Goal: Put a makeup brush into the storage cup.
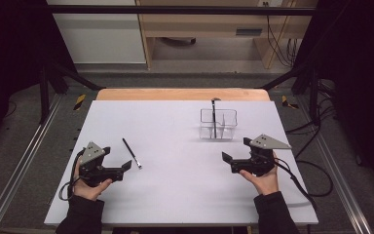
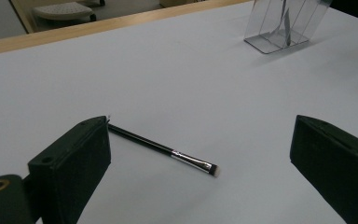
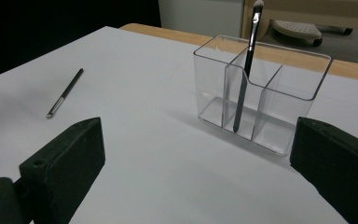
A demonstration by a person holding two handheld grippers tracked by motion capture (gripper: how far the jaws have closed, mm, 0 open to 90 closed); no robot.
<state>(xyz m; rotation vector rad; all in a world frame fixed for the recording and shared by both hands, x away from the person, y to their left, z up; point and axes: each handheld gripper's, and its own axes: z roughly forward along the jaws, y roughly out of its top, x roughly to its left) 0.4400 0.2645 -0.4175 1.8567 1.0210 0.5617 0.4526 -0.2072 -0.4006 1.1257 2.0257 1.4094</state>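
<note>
With one brush (image 3: 245, 70) standing in the middle compartment of the clear organizer (image 1: 218, 124) at far right, both the left gripper (image 1: 126, 166) and right gripper (image 1: 226, 158) stand with jaws apart and empty, so the next step is likely for the left one to close on the loose brush (image 2: 165, 150) lying just ahead of it at near left.

The table (image 1: 175, 195) has a white top, and a strip of light wood shows along its far edge. Two things lie directly on it. A thin black brush (image 1: 132, 153) with a silver ferrule lies flat on the left half, its bristle end pointing toward the near side. A clear plastic organizer (image 1: 218, 124) with three compartments stands on the right half, toward the far edge, well apart from the brush.
</note>
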